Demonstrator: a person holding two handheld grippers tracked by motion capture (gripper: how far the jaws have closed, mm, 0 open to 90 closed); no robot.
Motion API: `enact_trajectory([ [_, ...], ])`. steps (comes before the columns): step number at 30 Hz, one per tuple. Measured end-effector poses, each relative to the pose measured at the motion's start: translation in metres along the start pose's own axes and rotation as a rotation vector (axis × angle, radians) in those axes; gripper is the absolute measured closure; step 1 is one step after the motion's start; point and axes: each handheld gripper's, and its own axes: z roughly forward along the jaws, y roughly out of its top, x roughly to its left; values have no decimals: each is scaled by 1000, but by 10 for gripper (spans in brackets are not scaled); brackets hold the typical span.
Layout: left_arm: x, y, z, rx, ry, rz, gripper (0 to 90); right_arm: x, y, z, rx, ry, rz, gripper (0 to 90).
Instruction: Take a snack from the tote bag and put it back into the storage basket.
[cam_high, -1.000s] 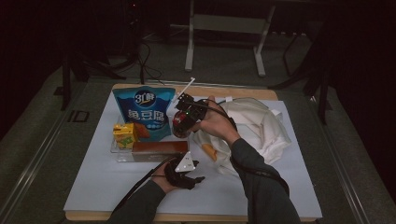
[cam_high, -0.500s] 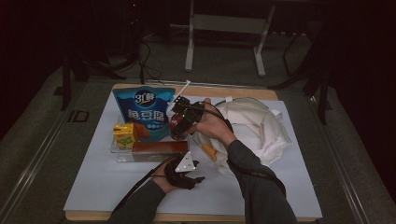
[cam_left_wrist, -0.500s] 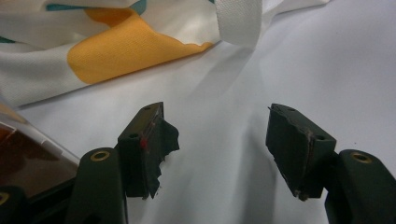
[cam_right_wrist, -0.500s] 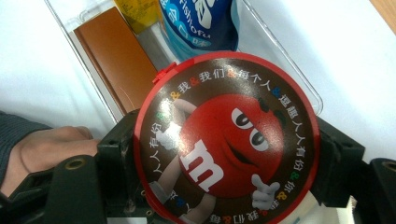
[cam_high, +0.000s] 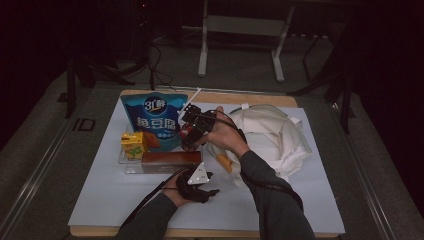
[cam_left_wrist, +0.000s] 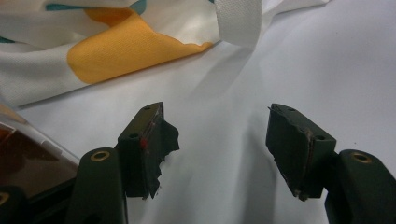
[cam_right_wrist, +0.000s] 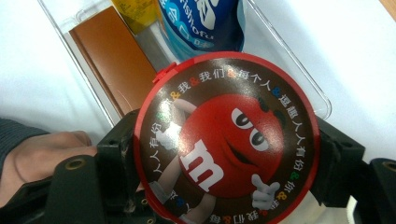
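Overhead, right tongs (cam_right_wrist: 224, 154) clamp red candy tin (cam_right_wrist: 226, 140) above clear tray's (cam_right_wrist: 322, 105) rim; left tongs (cam_left_wrist: 217, 144) open over bare sheet (cam_left_wrist: 280, 65).

We see a round red-rimmed tin (cam_right_wrist: 226, 140) with a glossy printed lid, a clear smooth plastic tray (cam_right_wrist: 285, 70), a glossy blue foil pouch (cam_high: 152, 117), a white woven cloth bag (cam_left_wrist: 116, 51) with matt orange patches, and worn, ragged black rubber pads (cam_left_wrist: 156, 140).
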Motion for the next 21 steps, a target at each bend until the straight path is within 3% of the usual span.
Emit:
enact_trajectory([
  [21, 0, 0, 0, 0, -1, 6, 382, -1, -4, 14, 8, -12, 39, 254],
])
